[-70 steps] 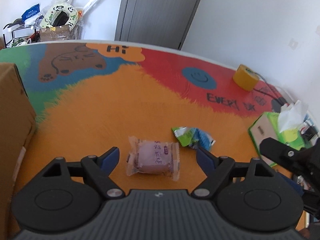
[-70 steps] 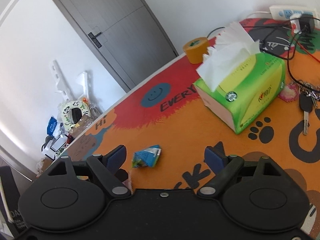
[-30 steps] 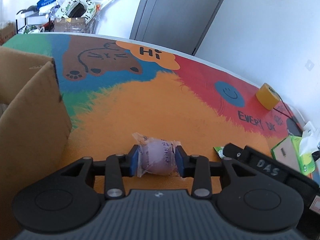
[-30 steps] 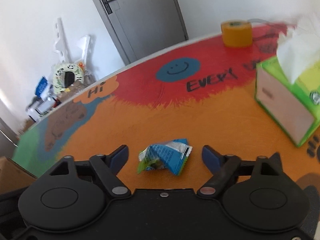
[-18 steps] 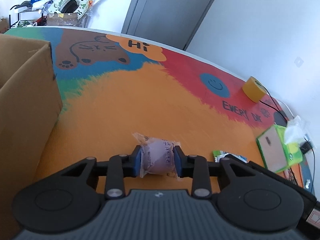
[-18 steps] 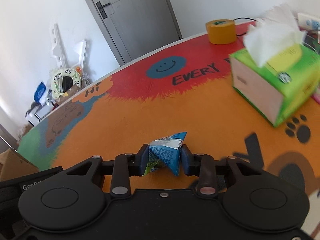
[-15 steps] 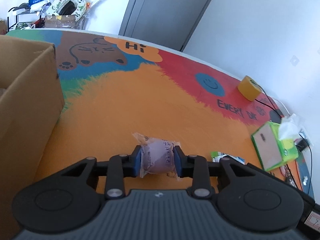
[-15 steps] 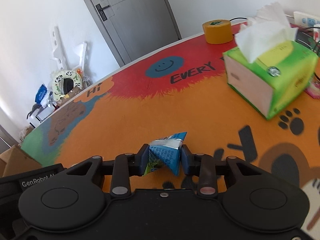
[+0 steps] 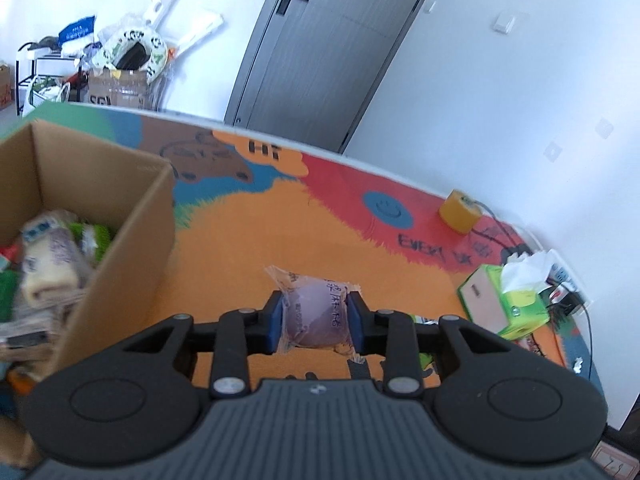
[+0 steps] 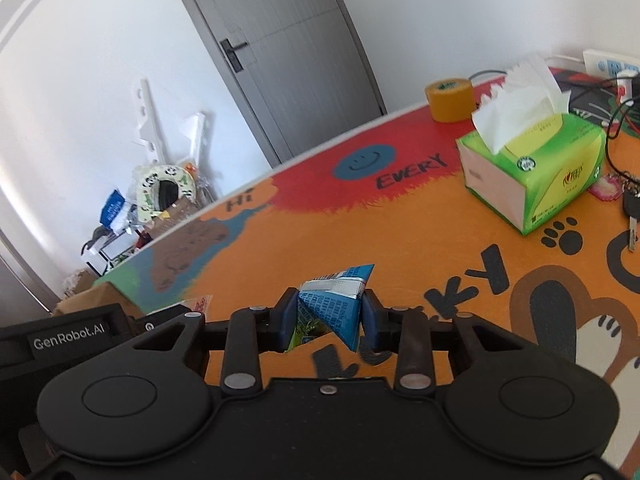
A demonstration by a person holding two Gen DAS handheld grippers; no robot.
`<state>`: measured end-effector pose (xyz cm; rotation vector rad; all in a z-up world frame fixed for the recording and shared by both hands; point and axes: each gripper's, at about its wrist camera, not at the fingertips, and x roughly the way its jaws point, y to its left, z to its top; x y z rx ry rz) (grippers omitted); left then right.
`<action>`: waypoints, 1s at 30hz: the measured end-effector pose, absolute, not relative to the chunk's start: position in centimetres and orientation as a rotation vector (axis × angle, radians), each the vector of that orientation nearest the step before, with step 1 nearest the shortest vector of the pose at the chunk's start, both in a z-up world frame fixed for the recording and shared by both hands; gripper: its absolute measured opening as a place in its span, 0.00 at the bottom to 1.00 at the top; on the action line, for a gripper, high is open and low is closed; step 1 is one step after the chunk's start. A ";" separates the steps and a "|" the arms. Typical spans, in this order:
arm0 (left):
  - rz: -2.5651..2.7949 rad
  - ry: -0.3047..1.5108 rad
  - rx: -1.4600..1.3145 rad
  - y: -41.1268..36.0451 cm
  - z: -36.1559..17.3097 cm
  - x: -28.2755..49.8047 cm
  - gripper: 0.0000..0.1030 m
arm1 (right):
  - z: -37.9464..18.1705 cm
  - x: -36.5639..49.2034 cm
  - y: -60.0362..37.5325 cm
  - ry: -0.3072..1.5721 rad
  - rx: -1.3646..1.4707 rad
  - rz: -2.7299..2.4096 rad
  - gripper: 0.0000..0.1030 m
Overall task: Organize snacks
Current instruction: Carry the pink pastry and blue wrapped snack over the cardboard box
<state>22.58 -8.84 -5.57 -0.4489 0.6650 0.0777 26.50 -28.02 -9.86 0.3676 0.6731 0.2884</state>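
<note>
— What's over on the left there?

— A cardboard box (image 9: 132, 236), open at the top, standing on the colourful mat (image 9: 248, 248). There are wrapped snacks (image 9: 48, 256) lying inside it, blurred, so I can't read them.

— And the left gripper (image 9: 316, 316)?

— Just to the right of the box. Its blue pads are clamped on a purple pastry in a clear wrapper (image 9: 314, 310), one pad on each side, the wrapper's sealed ends sticking out beyond them. The pastry looks held up clear of the mat.

— The jaws had been closing, hadn't they?

— Both pairs, yes, and each has a snack between them now. The right gripper (image 10: 330, 312) pinches a crumpled blue and green packet (image 10: 334, 308), its silver seal poking up above the fingers. That one also hangs over the orange part of the mat, above the black lettering.

— What's further right?

— A green tissue box (image 10: 536, 168) with a white tissue standing out of it, well apart from both grippers. Behind it, near the table's far edge, sits a roll of yellow tape (image 10: 450, 98). At the very right edge there are keys (image 10: 632, 208) and some cables.
</note>
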 end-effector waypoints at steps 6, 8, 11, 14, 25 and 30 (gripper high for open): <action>0.095 0.615 -0.448 -8.0 -4.0 20.0 0.31 | -8.4 24.3 -27.1 0.630 0.357 0.327 0.33; 0.103 0.601 -0.450 -7.5 -3.6 19.0 0.31 | -8.0 23.5 -26.6 0.619 0.348 0.340 0.33; 0.113 0.578 -0.454 -6.9 -2.9 17.6 0.31 | -7.4 22.4 -25.9 0.603 0.339 0.363 0.33; 0.124 0.559 -0.460 -6.1 -2.4 16.5 0.31 | -6.7 21.5 -25.2 0.587 0.331 0.382 0.33; 0.176 0.514 -0.492 -1.3 -1.4 13.8 0.31 | -5.5 20.2 -21.5 0.574 0.297 0.438 0.33; 0.212 0.493 -0.510 1.4 -1.2 13.2 0.31 | -4.9 20.2 -19.2 0.573 0.278 0.473 0.33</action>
